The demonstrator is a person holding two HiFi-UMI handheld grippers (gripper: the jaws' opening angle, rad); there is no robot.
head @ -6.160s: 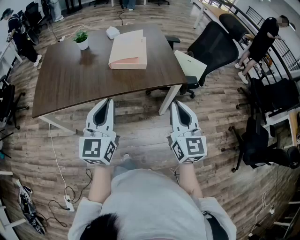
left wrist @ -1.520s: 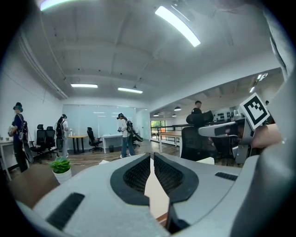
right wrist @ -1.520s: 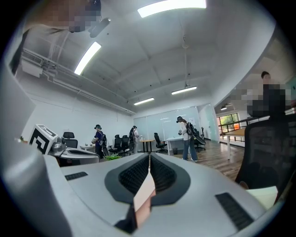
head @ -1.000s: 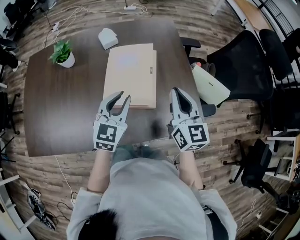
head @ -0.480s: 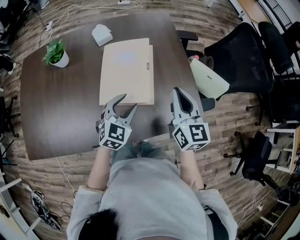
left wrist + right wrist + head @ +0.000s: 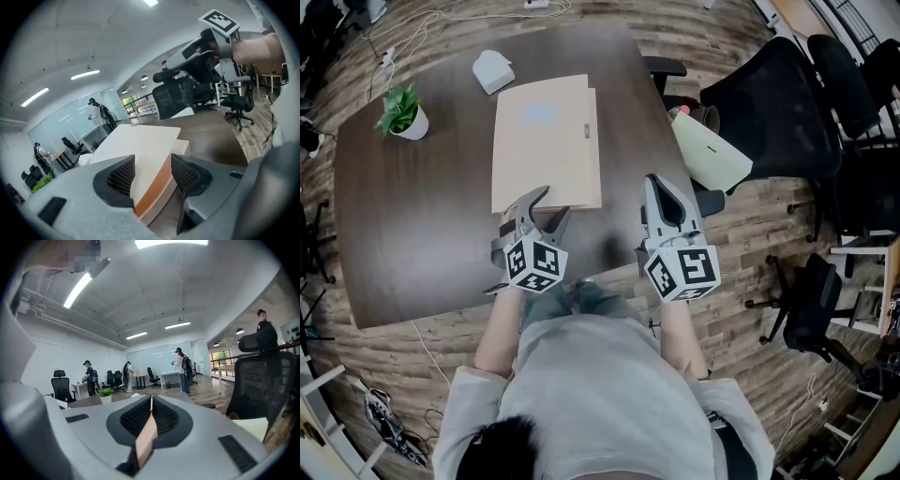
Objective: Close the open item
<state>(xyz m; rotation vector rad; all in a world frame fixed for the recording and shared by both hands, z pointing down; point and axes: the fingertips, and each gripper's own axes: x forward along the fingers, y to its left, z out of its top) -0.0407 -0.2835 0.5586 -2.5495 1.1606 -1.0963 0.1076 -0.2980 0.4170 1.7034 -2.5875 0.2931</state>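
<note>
A flat beige box (image 6: pixel 546 141) lies on the dark table (image 6: pixel 412 225); its pale lid (image 6: pixel 140 150) sits slightly askew over an orange side. My left gripper (image 6: pixel 542 202) is open at the box's near edge. Its jaws have just been opening, and in the left gripper view (image 6: pixel 152 176) the box's near corner stands between the pads without either pad pressing on it. To the right of the box, over the table's right part, my right gripper (image 6: pixel 661 192) is shut with nothing held; a thin pinkish strip shows in its seam (image 6: pixel 149 420).
A small potted plant (image 6: pixel 401 112) and a white object (image 6: pixel 492 70) stand at the table's far left. Black office chairs (image 6: pixel 769 94) crowd the right side, one carrying a pale green pad (image 6: pixel 712 150). Cables run across the wooden floor. People stand far off.
My left gripper has come down to the box's near edge, rolled somewhat, and its jaws have spread wide. The right gripper has stayed where it was.
</note>
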